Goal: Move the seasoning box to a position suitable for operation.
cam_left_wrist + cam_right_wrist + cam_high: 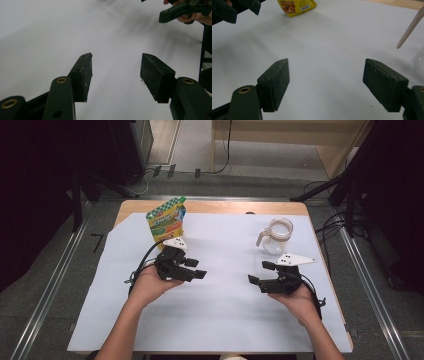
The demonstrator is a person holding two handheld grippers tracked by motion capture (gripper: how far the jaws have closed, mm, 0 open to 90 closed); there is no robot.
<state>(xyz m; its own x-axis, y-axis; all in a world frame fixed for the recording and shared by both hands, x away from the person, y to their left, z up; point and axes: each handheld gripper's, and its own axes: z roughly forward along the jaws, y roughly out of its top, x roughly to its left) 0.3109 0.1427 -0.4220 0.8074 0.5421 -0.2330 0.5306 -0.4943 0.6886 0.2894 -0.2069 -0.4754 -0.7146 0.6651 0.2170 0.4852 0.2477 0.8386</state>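
The left gripper is hovering over the white sheet, its jaws standing apart with nothing between them, as its own view is showing. The right gripper is facing it from across the sheet, jaws spread wide and gripping nothing. The two are pointing toward each other, well apart, with bare sheet lying between. Just behind the left gripper a yellow-green pouch is standing upright. Behind the right gripper a glass pitcher is sitting, its pale handle showing in the right gripper view.
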